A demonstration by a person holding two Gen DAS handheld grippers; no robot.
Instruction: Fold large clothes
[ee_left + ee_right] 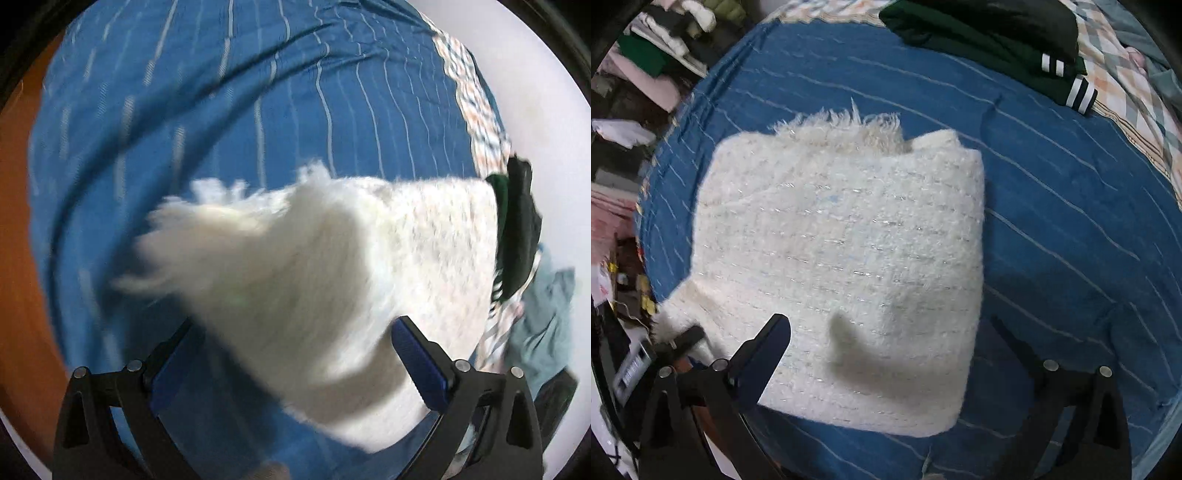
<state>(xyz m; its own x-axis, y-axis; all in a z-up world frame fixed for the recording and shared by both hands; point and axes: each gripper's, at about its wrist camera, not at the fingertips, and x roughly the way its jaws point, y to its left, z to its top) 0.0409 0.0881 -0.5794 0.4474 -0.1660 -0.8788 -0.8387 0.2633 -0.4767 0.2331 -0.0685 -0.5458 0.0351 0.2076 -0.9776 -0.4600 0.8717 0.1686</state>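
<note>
Right wrist view shows a blue striped bedsheet (1052, 206) with a folded white fuzzy blanket (842, 258) lying flat on it. Dark green clothes (990, 40) sit at the far edge. The right gripper (890, 325) is spread wide, holding nothing. The left gripper (295, 332) is spread wide too, over the blanket's fringed corner.

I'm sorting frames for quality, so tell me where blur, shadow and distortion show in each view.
Left wrist: motion blur smears the white cloth and its fringe; fisheye bends the blue sheet's stripes. Right wrist: sharper, the cloth's weave is readable; a soft grey shadow lies on it near the bottom; the right finger is dark against the sheet; the edges curve.
</note>
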